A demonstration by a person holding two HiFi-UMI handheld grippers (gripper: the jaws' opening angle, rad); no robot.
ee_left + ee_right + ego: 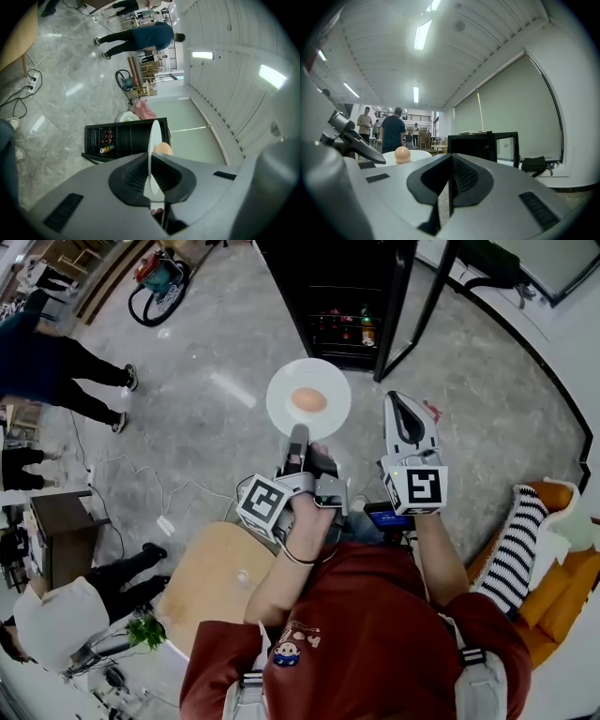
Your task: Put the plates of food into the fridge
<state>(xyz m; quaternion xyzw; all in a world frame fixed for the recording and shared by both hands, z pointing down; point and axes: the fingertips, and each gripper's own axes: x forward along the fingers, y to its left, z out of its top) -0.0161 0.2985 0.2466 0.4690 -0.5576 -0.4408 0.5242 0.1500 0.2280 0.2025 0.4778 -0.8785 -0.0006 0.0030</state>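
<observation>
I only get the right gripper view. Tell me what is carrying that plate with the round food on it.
Observer: The left hand-held gripper is shut on the rim of the white plate, as its own view shows.
Operator: The fridge looks dark from here. Report what is inside it.
Observer: In the left gripper view the open black fridge has a can and small red items on its shelves.
Operator: Say what stands behind the grippers.
Observer: In the head view a round wooden table stands by the person's left arm.
</observation>
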